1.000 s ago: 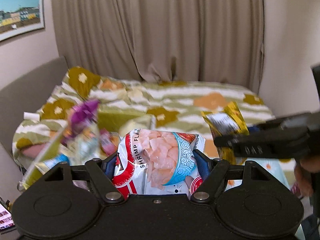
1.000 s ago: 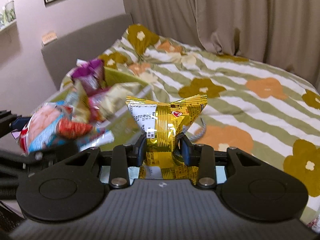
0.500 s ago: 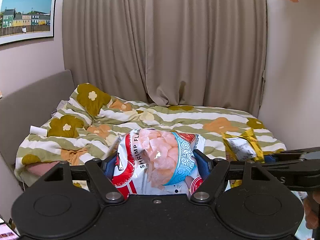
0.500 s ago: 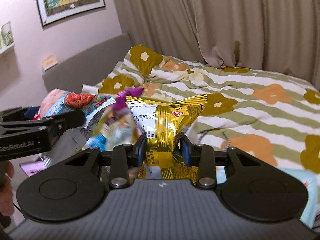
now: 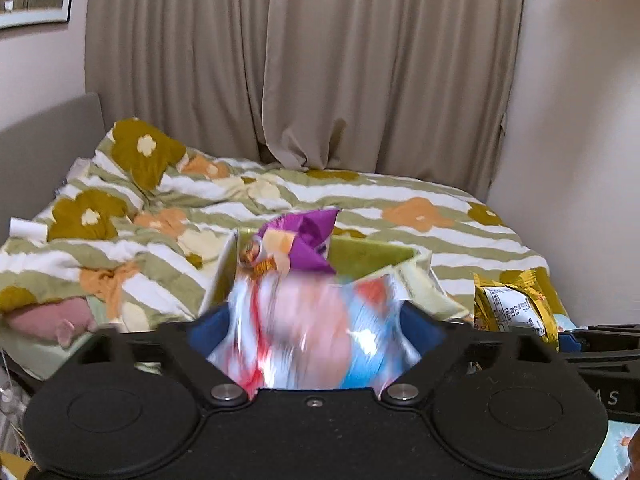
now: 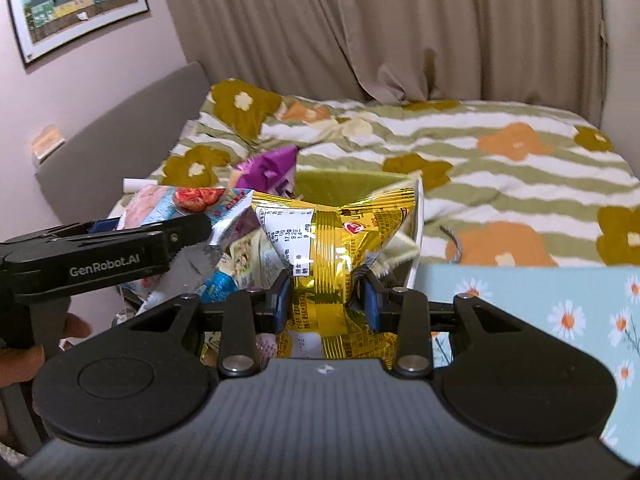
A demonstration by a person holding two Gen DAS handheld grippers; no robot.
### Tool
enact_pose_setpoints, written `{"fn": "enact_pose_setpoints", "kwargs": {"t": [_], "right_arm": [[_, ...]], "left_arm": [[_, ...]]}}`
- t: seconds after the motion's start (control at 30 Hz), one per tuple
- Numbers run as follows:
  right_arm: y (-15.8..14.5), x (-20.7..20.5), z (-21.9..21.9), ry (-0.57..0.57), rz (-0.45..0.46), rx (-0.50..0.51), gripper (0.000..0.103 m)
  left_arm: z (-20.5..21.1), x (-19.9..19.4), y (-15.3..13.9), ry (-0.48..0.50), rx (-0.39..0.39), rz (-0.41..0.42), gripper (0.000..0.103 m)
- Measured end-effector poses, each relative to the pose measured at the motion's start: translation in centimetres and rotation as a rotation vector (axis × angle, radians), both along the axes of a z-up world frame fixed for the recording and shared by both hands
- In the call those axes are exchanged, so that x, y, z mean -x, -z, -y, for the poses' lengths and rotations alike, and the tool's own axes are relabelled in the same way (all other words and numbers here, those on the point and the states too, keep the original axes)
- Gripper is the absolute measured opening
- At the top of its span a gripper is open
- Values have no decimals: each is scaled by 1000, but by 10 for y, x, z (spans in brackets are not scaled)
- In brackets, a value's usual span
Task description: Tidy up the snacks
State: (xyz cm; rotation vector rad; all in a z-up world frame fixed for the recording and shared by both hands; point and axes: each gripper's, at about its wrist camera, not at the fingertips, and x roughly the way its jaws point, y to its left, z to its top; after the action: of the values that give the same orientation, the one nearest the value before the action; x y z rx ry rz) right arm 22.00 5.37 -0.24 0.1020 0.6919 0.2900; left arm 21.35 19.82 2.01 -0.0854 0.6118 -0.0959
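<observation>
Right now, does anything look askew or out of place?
Yes. The shrimp bag is a motion blur between the left gripper's just-opened jaws, dropping toward the bin. The right gripper squeezes the gold bag into a pinched waist.

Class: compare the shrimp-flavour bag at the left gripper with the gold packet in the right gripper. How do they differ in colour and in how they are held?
Colour: the shrimp bag is pink, blue and red; the gold packet is metallic yellow.
Hold: the left gripper has just been opening, its pads clear of the blurred bag; the right gripper pinches the packet's waist.
Both are over the green box.
</observation>
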Motion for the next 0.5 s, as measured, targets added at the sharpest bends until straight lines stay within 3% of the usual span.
{"fn": "enact_pose_setpoints", "kwargs": {"t": [0.23, 0.5], "right_arm": [[15, -4, 0, 4, -41, 12, 51], [11, -5, -4, -17, -36, 9, 51]], "left_arm": [[-5, 7, 22, 7, 8, -57, 103], [-14, 19, 9, -4, 8, -21, 103]]}}
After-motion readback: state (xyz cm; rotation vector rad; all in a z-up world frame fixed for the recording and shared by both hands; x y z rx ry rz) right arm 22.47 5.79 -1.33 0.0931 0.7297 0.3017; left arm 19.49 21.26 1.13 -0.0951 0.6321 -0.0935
